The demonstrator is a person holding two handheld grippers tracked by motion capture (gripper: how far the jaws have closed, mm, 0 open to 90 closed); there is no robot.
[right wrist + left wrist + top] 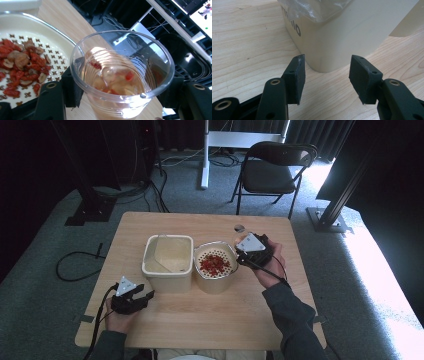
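Glass cup (pixel 122 75) tilted in right gripper (pixel 122 92) beside the strainer (pixel 37 37).

The bench (pixel 200 320) is seen from above and behind by the high view, facing forward. The square tub (pixel 342 37) is viewed close and low by the left gripper view, and the strainer (pixel 37 37) by the right; both containers are shared with the high view.

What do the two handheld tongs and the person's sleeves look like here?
Both the left tongs and the right tongs are black, each topped with a grey three-cornered plate and trailing a black cable. The jaws carry flat black pads and brass-coloured rivets. The sleeves are dark grey-green.
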